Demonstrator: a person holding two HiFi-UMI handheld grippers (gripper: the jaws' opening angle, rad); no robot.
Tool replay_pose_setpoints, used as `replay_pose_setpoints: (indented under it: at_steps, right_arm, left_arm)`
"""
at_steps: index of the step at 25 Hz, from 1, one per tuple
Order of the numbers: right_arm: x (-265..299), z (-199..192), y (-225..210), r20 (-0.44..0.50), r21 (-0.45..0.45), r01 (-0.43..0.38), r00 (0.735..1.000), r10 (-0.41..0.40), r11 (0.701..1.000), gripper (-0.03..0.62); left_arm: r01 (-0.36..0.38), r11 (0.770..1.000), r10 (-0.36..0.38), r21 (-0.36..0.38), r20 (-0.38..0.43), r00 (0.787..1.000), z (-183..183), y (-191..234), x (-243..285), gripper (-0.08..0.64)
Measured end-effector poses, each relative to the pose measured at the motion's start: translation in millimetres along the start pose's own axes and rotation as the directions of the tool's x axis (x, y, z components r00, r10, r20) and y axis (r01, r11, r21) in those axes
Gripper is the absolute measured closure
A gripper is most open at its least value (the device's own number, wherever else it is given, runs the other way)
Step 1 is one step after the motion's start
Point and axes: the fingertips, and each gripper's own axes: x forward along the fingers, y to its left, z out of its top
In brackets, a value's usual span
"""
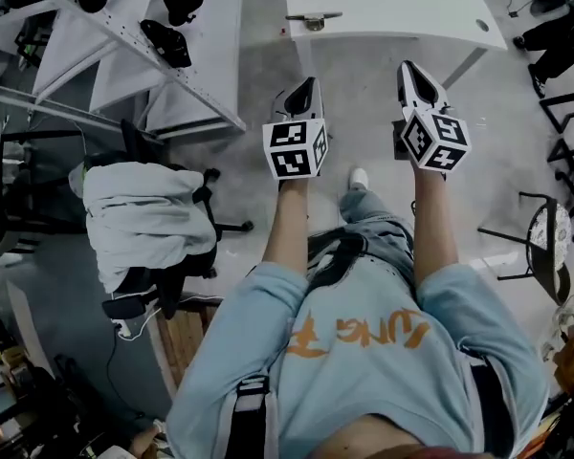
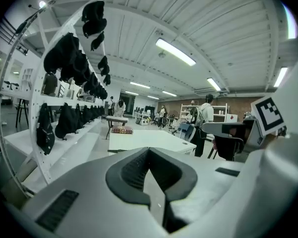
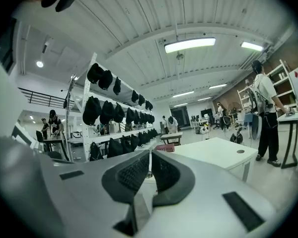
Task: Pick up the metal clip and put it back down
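The metal clip (image 1: pixel 313 19) lies at the near edge of a white table (image 1: pixel 402 8), seen from the head view. Both grippers are held out over the floor, short of the table. My left gripper (image 1: pixel 303 86) points toward the table just below the clip, its jaws closed with nothing between them. My right gripper (image 1: pixel 408 70) is to the clip's right, also shut and empty. In the left gripper view the closed jaws (image 2: pixel 149 151) face the table top (image 2: pixel 154 139). The right gripper (image 3: pixel 150 155) looks along the same table (image 3: pixel 216 150). I cannot make out the clip in either gripper view.
A white rack with black bags (image 1: pixel 167 36) stands to the left. An office chair draped with a white cloth (image 1: pixel 143 218) is at lower left. Dark chairs (image 1: pixel 555 237) line the right. A red book stack (image 2: pixel 121 130) lies on the table's far end. A person (image 3: pixel 264 113) stands at right.
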Motion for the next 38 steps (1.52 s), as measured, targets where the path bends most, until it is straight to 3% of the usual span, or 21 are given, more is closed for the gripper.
replay_pose_setpoints:
  at_steps: [9, 14, 20, 29, 38]
  right_arm:
    - [69.8, 34.1, -97.4, 0.032, 0.044, 0.022, 0.999, -0.024, 0.999, 0.557]
    - [99.2, 38.1, -115.4, 0.031, 0.029, -0.019, 0.999, 0.018, 0.999, 0.557]
    - [124.4, 29.4, -141.3, 0.001, 0.044, -0.012, 1.0, 0.012, 0.999, 0.557]
    - [179.0, 6.7, -77.0, -0.069, -0.019, -0.2, 0.978, 0.198, 0.98, 0.557]
    - [222.8, -12.1, -59.4, -0.141, -0.07, -0.257, 0.959, 0.245, 0.964, 0.557]
  left_arm:
    - [0.004, 1.0, -0.004, 0.029, -0.008, 1.0, 36.3, -21.8, 99.3, 0.538]
    - [-0.011, 1.0, 0.011, 0.018, 0.005, 1.0, 47.5, -20.6, 134.9, 0.538]
    - [-0.096, 0.995, 0.097, -0.032, 0.011, 0.995, 47.4, 11.1, 141.7, 0.538]
    - [-0.218, 0.969, 0.22, -0.114, 0.004, 0.975, 34.3, 67.1, 136.9, 0.538]
    - [-0.235, 0.956, 0.234, -0.174, -0.03, 0.972, 12.6, 93.6, 162.2, 0.538]
